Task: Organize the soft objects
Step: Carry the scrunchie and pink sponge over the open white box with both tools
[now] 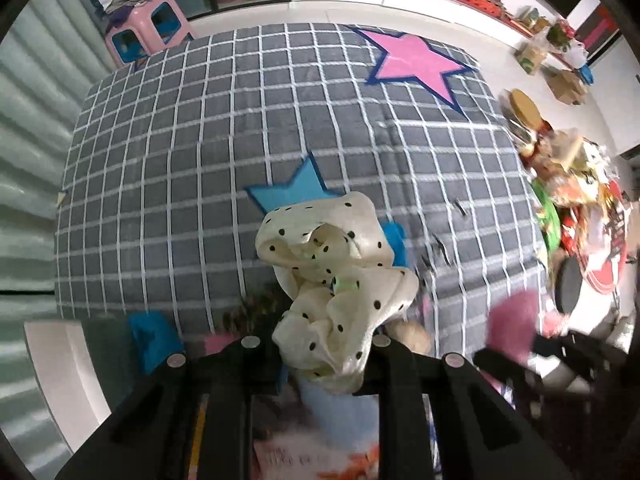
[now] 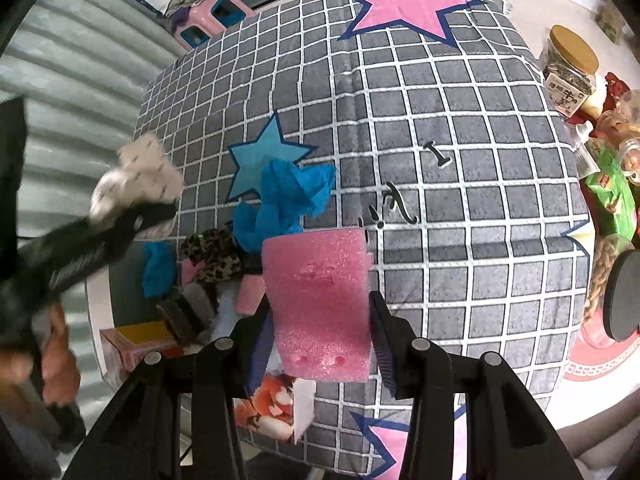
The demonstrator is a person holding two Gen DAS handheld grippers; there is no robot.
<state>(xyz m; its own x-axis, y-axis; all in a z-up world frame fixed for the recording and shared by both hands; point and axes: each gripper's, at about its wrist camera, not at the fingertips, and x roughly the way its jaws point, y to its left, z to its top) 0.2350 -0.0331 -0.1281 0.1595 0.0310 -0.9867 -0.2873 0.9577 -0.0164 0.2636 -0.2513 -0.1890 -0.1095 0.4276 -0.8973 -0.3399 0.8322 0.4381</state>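
Observation:
My left gripper [image 1: 320, 340] is shut on a cream scrunchie with black dots [image 1: 336, 276] and holds it above the grey checked mat [image 1: 180, 152]. My right gripper [image 2: 320, 320] is shut on a pink foam block [image 2: 320, 304]. In the right wrist view the left gripper [image 2: 132, 204] shows blurred at the left with the scrunchie [image 2: 140, 176]. A crumpled blue cloth [image 2: 284, 200] lies by the blue star. A leopard-print scrunchie [image 2: 216, 256], another blue cloth [image 2: 158, 264], a small pink foam piece [image 2: 250, 292] and a grey sponge [image 2: 188, 312] lie at the mat's near-left edge.
A pink stool [image 1: 148, 32] stands beyond the mat's far-left corner. Jars, snack bags and clutter [image 2: 572, 68] line the right side. A corrugated grey wall [image 2: 80, 60] runs along the left. A pink box [image 2: 136, 344] sits near the left edge.

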